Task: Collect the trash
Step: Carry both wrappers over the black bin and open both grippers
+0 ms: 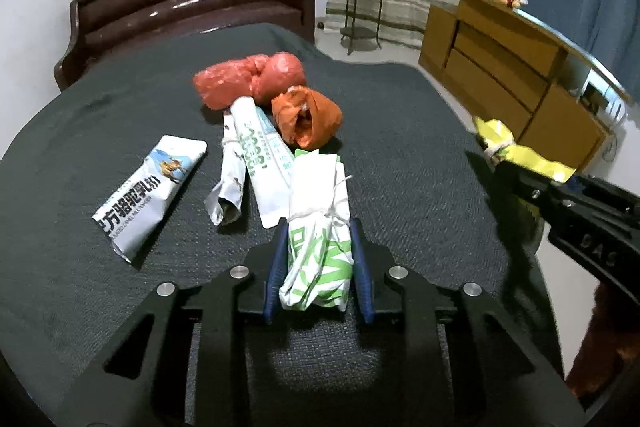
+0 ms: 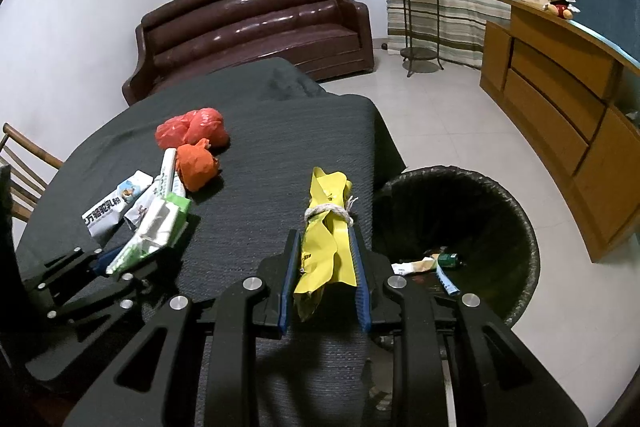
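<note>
While the left hand-held gripper pinches a white-and-green paper wrapper tied with string between its blue pads just above the dark grey cloth-covered worktop, the right hand-held gripper clamps a crumpled yellow wrapper bound with twine, jaws narrowed onto it near the worktop's edge. Beside it on the floor sits a round bin lined with a black bag, scraps inside. Red plastic bag bundle, orange wad and white sachets lie on the worktop.
</note>
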`<action>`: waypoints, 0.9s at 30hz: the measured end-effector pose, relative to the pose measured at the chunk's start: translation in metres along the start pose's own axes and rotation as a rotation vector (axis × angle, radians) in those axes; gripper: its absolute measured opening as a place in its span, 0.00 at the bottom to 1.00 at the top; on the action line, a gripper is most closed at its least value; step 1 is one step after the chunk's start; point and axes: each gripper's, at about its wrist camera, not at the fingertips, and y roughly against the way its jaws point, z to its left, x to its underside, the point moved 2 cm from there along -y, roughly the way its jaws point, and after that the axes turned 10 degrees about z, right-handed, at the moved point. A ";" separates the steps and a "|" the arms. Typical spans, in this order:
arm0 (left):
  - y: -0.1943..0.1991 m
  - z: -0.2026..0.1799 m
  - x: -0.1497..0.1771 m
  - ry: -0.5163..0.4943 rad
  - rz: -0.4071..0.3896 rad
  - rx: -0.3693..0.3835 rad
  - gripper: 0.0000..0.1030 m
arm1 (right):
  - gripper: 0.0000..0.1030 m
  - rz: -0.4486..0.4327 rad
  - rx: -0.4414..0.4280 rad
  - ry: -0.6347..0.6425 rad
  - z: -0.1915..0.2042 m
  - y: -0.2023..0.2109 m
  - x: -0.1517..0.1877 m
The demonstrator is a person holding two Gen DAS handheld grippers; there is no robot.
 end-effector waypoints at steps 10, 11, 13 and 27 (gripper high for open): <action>0.026 -0.006 -0.007 0.019 -0.091 0.031 0.28 | 0.25 -0.036 0.038 -0.013 -0.011 0.010 -0.003; 0.027 -0.009 -0.008 0.016 -0.099 0.033 0.28 | 0.25 -0.043 0.049 -0.017 -0.014 0.012 -0.003; 0.028 -0.018 -0.013 0.011 -0.108 0.039 0.28 | 0.25 -0.051 0.065 -0.021 -0.020 0.015 -0.004; 0.011 -0.090 -0.045 -0.087 -0.149 0.103 0.28 | 0.25 -0.095 0.190 -0.084 -0.068 0.029 -0.007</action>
